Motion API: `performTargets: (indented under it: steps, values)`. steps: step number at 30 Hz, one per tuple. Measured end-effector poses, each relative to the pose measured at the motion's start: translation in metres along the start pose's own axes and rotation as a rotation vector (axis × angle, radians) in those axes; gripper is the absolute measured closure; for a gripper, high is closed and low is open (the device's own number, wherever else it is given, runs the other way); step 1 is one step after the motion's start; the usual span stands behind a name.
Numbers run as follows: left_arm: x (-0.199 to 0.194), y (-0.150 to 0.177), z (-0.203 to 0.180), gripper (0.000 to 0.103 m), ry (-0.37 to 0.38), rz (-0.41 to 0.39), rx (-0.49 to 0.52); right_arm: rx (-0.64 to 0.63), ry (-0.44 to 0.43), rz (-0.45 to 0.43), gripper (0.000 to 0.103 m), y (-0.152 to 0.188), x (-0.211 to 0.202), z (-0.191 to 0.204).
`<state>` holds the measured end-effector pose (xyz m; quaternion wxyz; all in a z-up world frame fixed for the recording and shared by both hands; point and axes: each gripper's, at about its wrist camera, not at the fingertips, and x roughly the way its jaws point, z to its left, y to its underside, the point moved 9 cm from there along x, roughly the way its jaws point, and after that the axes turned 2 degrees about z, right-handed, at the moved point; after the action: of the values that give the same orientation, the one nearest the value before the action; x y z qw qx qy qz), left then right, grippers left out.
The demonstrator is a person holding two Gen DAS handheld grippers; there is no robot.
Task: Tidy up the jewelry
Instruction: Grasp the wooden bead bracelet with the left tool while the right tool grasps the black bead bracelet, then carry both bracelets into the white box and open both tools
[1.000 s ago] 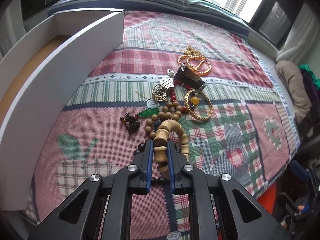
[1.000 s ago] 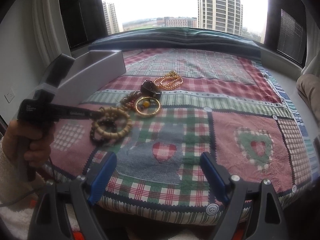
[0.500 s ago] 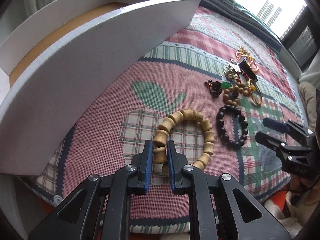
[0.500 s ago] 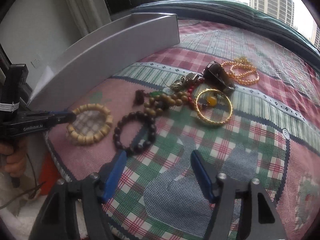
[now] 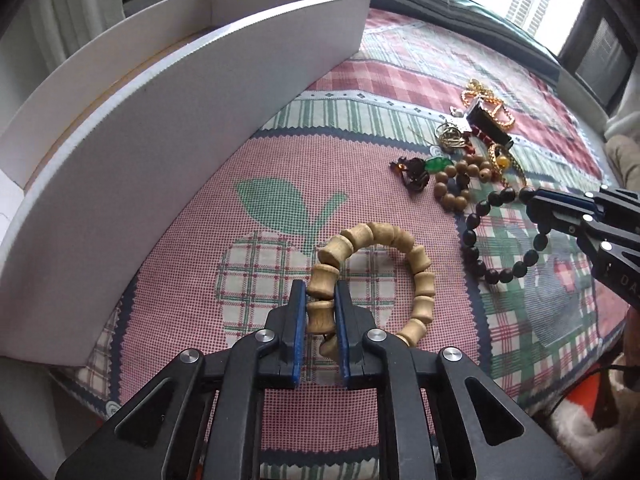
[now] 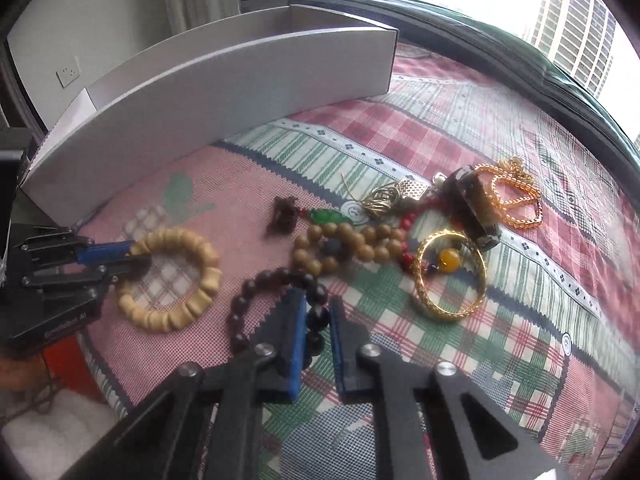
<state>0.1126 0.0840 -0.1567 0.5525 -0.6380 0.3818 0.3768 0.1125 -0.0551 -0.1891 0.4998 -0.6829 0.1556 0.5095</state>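
**Both pairs of fingers pinching bracelets on the quilt**

The fingers of the left gripper are clamping one spool bead of the pale wooden bracelet, whose ring is lying flat on the bed quilt and opening ahead and to the right of them. The right gripper has just been closing, and its fingers are now nipping the dark bead bracelet, the ring spreading ahead and to the left. The white box is standing just beside the left gripper, making that hand the nearer one; its inside is showing only a bare tan floor. The gold bangle and the remaining tangled pieces are lying beyond, well apart from the box.
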Motion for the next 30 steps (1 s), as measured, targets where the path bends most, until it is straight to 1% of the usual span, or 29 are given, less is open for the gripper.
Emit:
performTargets:
  steps: [3,6,9,13,16,18,20,23,25,29,30]
  values:
    - [-0.033,-0.015,0.001,0.091,0.058,-0.056,-0.036,-0.007,-0.005,-0.051,0.091,-0.013,-0.034,-0.006]
    - [-0.073,-0.034,0.007,0.091,0.090,-0.126,-0.066,-0.026,-0.012,-0.098,0.091,-0.033,-0.062,-0.006]
    - [-0.121,-0.055,0.027,0.091,0.109,-0.199,-0.113,-0.055,-0.032,-0.145,0.091,-0.060,-0.086,0.000]
    - [-0.174,-0.086,0.074,0.091,0.067,-0.287,-0.182,-0.084,-0.107,-0.204,0.091,-0.109,-0.106,0.025]
    - [-0.191,-0.102,0.119,0.091,-0.029,-0.325,-0.232,-0.119,-0.173,-0.262,0.091,-0.153,-0.118,0.055]
    - [-0.189,-0.110,0.148,0.091,-0.086,-0.327,-0.263,-0.136,-0.220,-0.289,0.091,-0.182,-0.119,0.078]
    - [-0.175,-0.115,0.175,0.091,-0.140,-0.306,-0.290,-0.149,-0.268,-0.298,0.091,-0.209,-0.111,0.100]
    - [-0.143,-0.111,0.208,0.091,-0.203,-0.248,-0.332,-0.158,-0.317,-0.282,0.091,-0.242,-0.081,0.129]
    - [-0.122,-0.103,0.220,0.091,-0.236,-0.209,-0.346,-0.157,-0.339,-0.247,0.091,-0.253,-0.053,0.143]
    - [-0.090,-0.089,0.228,0.088,-0.269,-0.154,-0.335,-0.158,-0.309,-0.180,0.090,-0.254,0.003,0.157]
    - [-0.085,-0.087,0.229,0.083,-0.279,-0.151,-0.334,-0.153,-0.294,-0.166,0.090,-0.252,0.013,0.157]
